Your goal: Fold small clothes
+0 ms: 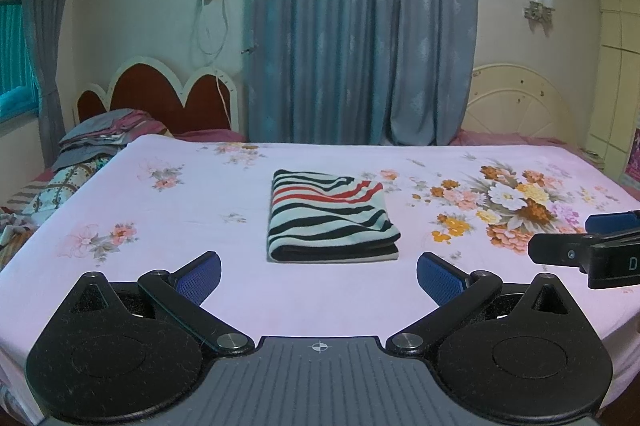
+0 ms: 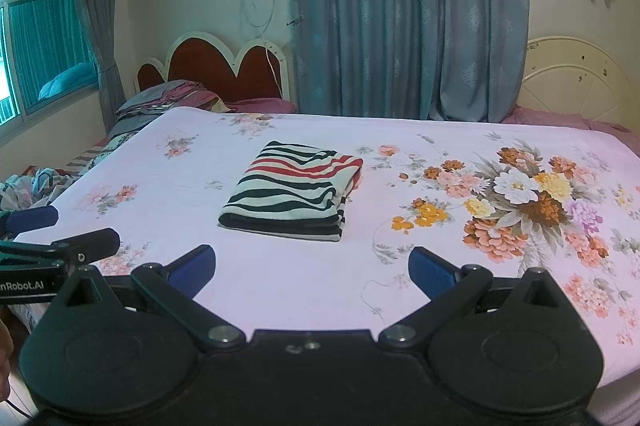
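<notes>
Apparently the folding is done: the striped garment (image 1: 332,216) lies as a neat packet mid-bed on the floral sheet (image 1: 180,210), both the left gripper (image 1: 319,276) and right gripper (image 2: 312,268) spread wide and empty, needing only fresh clothing.

Left claw (image 1: 319,276): jaws spread wide, blue-padded fingers (image 1: 200,276) angled outward toward 10 and 2 o'clock, nothing between them. Held level and low, pointing toward 12 o'clock.

Right claw (image 2: 312,270): jaws likewise spread wide, blue pads (image 2: 434,272) apart, nothing gripped. Level, pointing toward 12 o'clock.

The two claws sit side by side, apart: each enters the other's view from the side, the right at 3 o'clock, the left at 9 o'clock.
</notes>
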Demonstrator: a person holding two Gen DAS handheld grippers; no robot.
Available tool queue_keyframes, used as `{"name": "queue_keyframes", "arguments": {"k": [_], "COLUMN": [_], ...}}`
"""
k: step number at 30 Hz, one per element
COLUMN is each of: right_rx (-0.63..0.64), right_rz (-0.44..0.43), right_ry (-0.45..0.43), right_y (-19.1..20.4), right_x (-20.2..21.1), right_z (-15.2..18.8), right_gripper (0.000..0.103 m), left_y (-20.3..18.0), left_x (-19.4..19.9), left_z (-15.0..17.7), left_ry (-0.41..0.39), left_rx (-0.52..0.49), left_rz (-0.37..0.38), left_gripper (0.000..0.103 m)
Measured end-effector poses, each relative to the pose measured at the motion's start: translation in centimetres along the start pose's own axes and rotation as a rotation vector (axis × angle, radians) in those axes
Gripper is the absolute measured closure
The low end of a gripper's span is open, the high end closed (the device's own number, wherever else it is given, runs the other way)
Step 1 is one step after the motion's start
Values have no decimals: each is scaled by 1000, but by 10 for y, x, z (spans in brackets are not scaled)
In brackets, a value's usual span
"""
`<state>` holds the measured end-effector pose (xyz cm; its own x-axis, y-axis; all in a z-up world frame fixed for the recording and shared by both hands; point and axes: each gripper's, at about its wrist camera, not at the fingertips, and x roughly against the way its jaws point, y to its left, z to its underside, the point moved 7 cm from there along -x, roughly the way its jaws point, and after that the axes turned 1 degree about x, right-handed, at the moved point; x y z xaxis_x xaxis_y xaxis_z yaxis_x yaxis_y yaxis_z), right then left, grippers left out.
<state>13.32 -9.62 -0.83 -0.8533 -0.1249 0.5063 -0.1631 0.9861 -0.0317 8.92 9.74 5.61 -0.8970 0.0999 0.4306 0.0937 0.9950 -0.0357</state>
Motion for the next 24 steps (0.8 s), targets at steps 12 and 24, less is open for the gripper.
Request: {"name": "queue_keyframes", "arguments": {"k": [12,24], "right_rx": [8,16], "right_rz": [-2,-4], "right_ry": [3,9], "right_y": [3,7], "right_x": [-2,-7], "right_z": [-1,-3], "right_gripper": [1,1], "left_y": [6,12], "left_x": [-3,-6], "left_z": [1,1], "left_ry": [1,0], "left_rx": [8,6], "left_rz": [-2,-7], "left_gripper": [0,0]}}
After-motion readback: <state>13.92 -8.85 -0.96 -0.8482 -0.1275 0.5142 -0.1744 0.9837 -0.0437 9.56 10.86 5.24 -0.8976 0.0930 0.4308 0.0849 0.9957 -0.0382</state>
